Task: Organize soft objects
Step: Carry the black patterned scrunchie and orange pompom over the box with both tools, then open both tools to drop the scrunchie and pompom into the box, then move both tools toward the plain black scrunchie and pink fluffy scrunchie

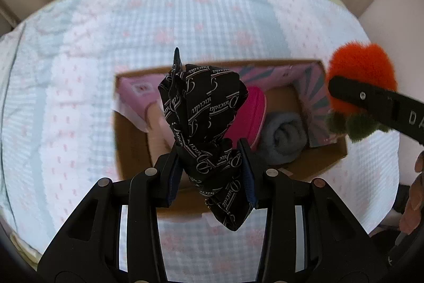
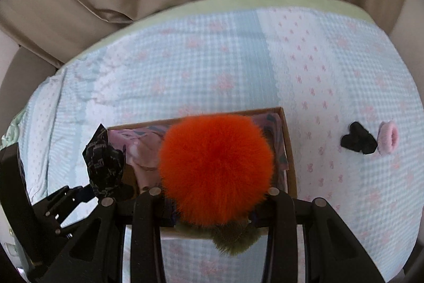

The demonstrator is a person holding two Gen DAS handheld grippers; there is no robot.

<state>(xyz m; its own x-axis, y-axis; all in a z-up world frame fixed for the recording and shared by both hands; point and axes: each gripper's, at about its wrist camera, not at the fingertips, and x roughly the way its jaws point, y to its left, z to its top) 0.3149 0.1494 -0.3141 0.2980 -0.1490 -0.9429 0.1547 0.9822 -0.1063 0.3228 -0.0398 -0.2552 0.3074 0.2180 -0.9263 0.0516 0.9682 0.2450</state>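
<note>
The left gripper (image 1: 209,163) is held above the cardboard box (image 1: 127,139), its jaws clamped on a black printed scarf (image 1: 201,108). The right gripper (image 2: 212,206) is held alongside, closed on an orange-and-green plush pompom (image 2: 216,171).

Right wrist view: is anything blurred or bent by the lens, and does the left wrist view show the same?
Right wrist view: the orange pompom fills the centre, soft and out of focus; the bedspread edge bows with fisheye distortion. Left wrist view: the black scarf is fairly sharp, the box behind it blurred, dark vignette at corners. Light is even, no glare.
</note>
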